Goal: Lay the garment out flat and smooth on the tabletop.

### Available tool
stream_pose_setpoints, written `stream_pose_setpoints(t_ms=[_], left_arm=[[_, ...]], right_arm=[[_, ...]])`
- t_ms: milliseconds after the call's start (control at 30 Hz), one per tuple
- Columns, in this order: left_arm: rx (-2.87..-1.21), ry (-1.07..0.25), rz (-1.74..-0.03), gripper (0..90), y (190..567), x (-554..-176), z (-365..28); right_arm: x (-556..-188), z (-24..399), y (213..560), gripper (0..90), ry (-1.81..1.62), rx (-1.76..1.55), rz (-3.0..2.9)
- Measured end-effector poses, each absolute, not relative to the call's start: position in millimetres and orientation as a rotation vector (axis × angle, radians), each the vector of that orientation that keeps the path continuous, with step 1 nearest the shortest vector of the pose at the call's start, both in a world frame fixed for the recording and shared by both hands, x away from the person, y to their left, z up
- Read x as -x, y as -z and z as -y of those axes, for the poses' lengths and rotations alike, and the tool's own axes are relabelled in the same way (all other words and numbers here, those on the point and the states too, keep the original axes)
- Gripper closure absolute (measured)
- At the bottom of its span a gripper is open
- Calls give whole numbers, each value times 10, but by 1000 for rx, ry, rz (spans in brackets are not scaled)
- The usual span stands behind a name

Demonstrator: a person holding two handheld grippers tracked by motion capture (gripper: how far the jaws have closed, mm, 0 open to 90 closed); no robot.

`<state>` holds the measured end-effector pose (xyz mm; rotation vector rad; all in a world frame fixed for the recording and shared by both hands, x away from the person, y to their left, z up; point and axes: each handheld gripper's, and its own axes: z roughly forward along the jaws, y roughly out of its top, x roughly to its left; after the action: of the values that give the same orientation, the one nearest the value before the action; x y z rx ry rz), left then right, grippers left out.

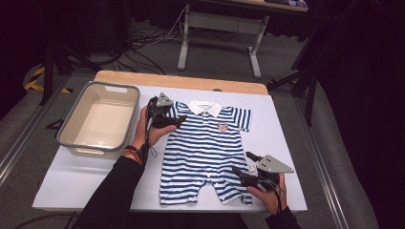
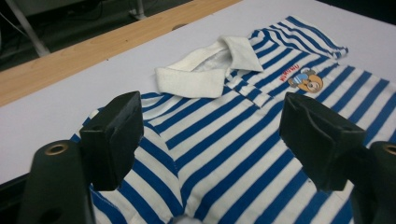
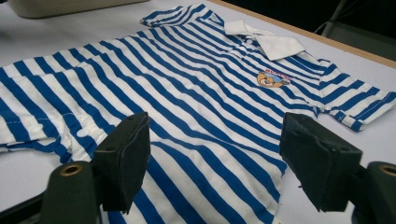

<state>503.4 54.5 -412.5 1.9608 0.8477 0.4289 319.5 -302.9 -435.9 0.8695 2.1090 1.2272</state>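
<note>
Striped romper [image 1: 205, 148] flat; both grippers' fingers spread; basin [image 1: 79, 140] beside it in high view.

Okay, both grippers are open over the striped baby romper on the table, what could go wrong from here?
1. The left gripper sits over the shoulder of the striped romper, near the white collar. Closing there may catch only the top layer, so the garment could bunch rather than fold.
2. The right gripper hovers at the leg near the table's front edge. A pull towards the person might drag the romper off.
3. Uneven pulls may skew the flat fabric.
</note>
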Motion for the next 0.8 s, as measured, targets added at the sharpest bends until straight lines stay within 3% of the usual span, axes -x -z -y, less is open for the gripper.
stream_pose_setpoints(t_ms=[433, 800], left_arm=[[-2010, -471, -1137, 254, 4398, -5581, -684], [-2047, -440, -1260, 247, 4596, -5650, -683]], right_arm=[[-3193, 3010, 4390, 252, -1221, -864, -2134], [-3212, 2993, 4430, 261, -1230, -878, -2175]])
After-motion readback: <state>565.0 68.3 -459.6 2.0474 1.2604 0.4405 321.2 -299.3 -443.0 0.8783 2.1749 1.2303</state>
